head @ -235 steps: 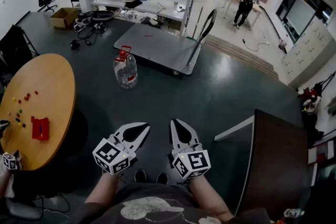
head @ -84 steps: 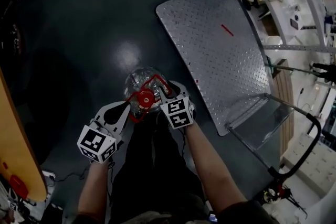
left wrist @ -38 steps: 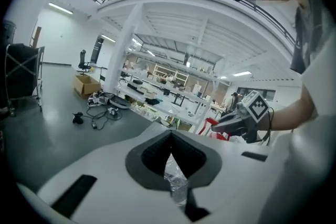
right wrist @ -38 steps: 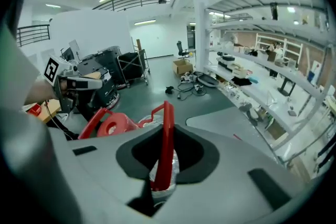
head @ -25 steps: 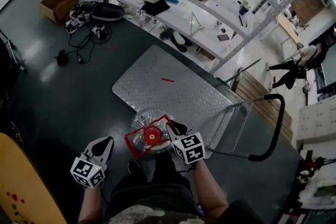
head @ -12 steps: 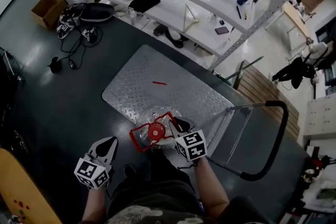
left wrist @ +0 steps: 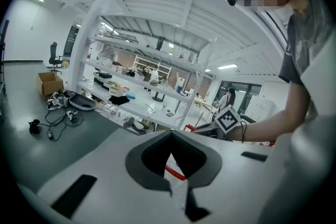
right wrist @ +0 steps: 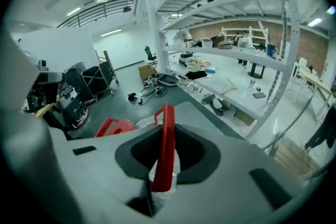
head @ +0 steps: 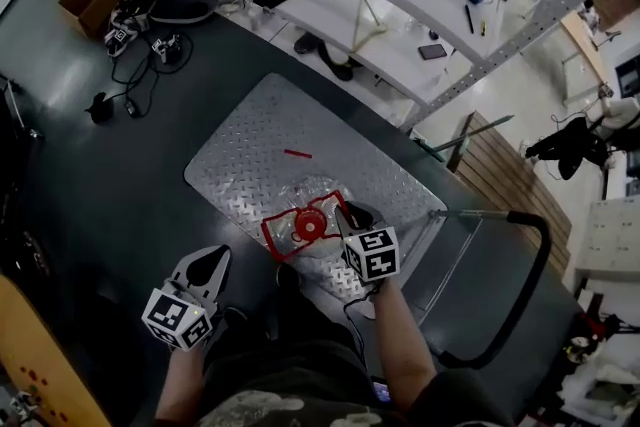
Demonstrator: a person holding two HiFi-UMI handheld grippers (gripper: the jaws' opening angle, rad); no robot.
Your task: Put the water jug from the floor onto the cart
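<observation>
Workshop: dark floor [head: 80,175], white shelving [head: 330,5] across the top. At centre, my right tongs [head: 355,215] pinch the water jug [head: 310,227] by its red handle [right wrist: 166,144], hanging it over the cart's steel deck [head: 250,155] for setting down. My left tongs [head: 208,262], at lower left, are pressed together and empty, held aside.

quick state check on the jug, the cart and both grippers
water jug: upright, capped, held by its red handle over the cart deck; set down or not, unclear
cart: push handle upright
right gripper: shut on the red handle
left gripper: shut, empty
</observation>
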